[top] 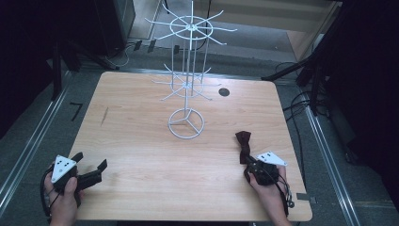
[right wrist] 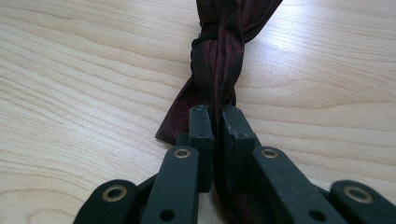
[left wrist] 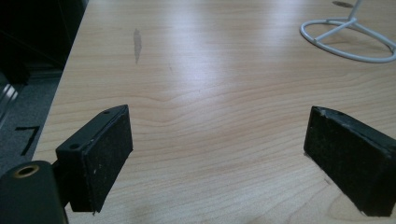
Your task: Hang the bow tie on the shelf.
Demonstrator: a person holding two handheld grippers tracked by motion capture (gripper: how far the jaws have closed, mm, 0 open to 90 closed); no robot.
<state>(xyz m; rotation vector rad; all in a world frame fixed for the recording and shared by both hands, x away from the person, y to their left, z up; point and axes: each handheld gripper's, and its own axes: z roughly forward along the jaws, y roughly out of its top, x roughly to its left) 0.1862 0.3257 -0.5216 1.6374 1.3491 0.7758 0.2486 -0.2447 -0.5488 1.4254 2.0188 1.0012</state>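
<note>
With the right gripper (right wrist: 214, 116) clenched on one wing of the dark red bow tie (right wrist: 219, 60), whose knot lies on the table (top: 141, 141) just ahead of its jaws, lift gently so the fabric cannot slip, while the left gripper (left wrist: 215, 154), released and empty, waits well apart, short of the white wire rack (top: 187, 123).

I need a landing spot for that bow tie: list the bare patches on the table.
Bare wood lies between the left gripper and the bow tie, and along the table's left side beside the wire rack. Crowded: the near right corner, where the right gripper clamps the bow tie.
</note>
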